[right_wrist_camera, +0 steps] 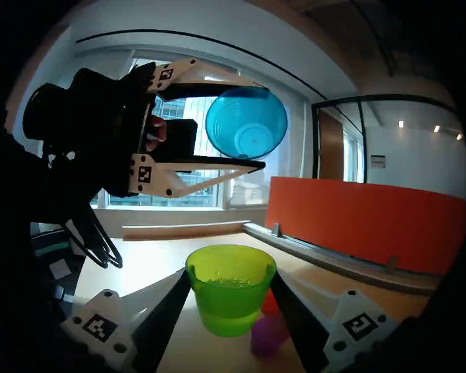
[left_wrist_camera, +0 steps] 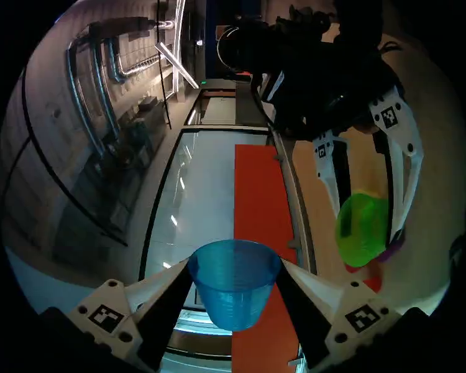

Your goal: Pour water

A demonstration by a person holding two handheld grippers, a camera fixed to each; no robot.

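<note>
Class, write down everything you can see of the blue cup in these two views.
The blue cup is see-through blue plastic, round, and wider at the rim than at the base. The left tool clamps it by its sides, one finger on each. In the right gripper view it is tipped over with its mouth towards the camera, and its inside looks empty. It is held in the air, higher than the green cup. Nothing else touches it.

Translucent glossy plastic blue cup (left_wrist_camera: 235, 283) and green cup (right_wrist_camera: 231, 295); matt wood-look table (right_wrist_camera: 158, 256); smooth orange partition (right_wrist_camera: 370, 217).
</note>
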